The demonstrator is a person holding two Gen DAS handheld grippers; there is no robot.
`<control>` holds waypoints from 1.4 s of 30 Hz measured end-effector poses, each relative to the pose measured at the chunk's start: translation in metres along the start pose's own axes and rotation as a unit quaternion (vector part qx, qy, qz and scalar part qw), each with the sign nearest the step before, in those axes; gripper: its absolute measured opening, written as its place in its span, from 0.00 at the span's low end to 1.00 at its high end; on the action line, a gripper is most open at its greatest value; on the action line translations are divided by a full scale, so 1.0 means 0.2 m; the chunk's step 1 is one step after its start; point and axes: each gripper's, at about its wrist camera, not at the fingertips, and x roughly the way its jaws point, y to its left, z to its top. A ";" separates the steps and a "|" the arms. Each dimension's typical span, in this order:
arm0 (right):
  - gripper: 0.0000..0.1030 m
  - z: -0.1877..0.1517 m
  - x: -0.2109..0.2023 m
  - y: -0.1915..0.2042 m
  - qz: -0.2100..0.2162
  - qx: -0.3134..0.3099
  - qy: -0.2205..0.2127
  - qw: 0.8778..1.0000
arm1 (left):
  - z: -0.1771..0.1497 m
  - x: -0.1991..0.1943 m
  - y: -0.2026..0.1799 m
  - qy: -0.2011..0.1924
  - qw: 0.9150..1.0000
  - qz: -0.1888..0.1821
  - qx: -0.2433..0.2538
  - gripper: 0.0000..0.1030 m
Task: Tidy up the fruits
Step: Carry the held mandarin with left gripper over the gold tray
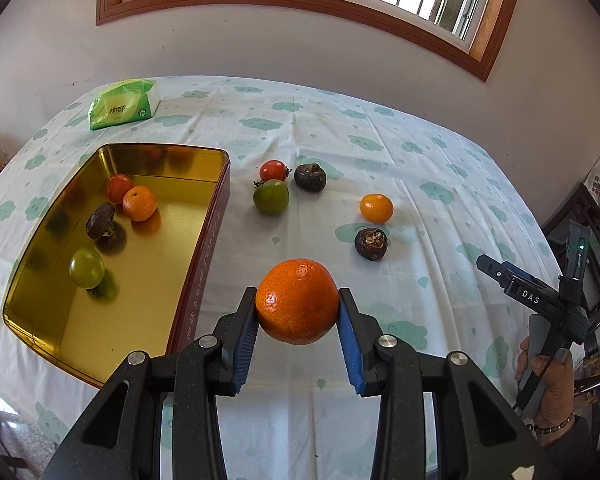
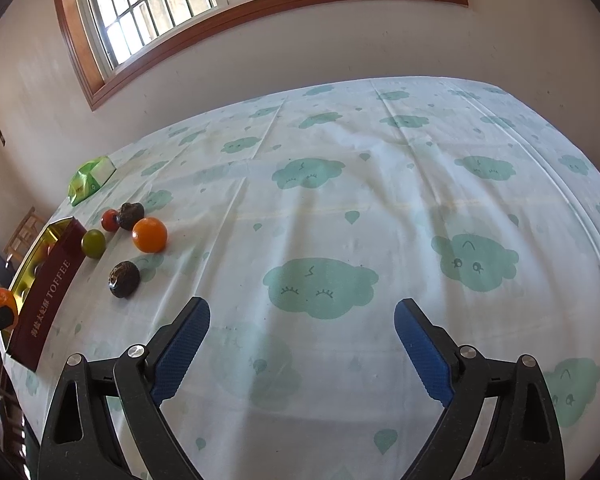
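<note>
My left gripper [image 1: 298, 312] is shut on a large orange [image 1: 297, 306] and holds it above the cloth, just right of the gold tin [image 1: 148, 312]. The tin holds a red tomato [image 1: 119, 187], a small orange [image 1: 139, 203], a dark fruit [image 1: 100, 221] and a green fruit [image 1: 87, 268]. On the cloth lie a red tomato [image 1: 273, 170], a green fruit [image 1: 271, 196], two dark fruits [image 1: 310, 177] [image 1: 371, 243] and a small orange [image 1: 376, 208]. My right gripper [image 2: 302, 340] is open and empty over bare cloth, far right of the fruits [image 2: 149, 234].
A green tissue pack [image 1: 124, 104] lies at the table's far left. The tin [image 2: 48, 292] reads TOFFEE on its red side. The wall and a window run behind the table. Dark furniture [image 1: 588, 232] stands past the table's right edge.
</note>
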 end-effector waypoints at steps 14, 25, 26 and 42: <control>0.91 0.00 0.01 0.01 -0.004 0.001 0.000 1.000 | 0.02 -0.09 0.11 -0.025 0.999 0.039 0.000 0.33; 0.91 0.01 0.02 0.02 -0.008 0.001 0.001 1.000 | 0.01 -0.07 0.21 -0.027 0.998 0.061 -0.011 0.33; 0.91 0.01 0.02 0.02 -0.008 0.001 0.001 1.000 | 0.01 -0.07 0.22 -0.027 0.998 0.063 -0.012 0.33; 0.92 0.01 0.03 0.04 -0.017 0.002 0.003 1.000 | 0.00 -0.02 0.36 -0.017 0.995 0.087 -0.033 0.33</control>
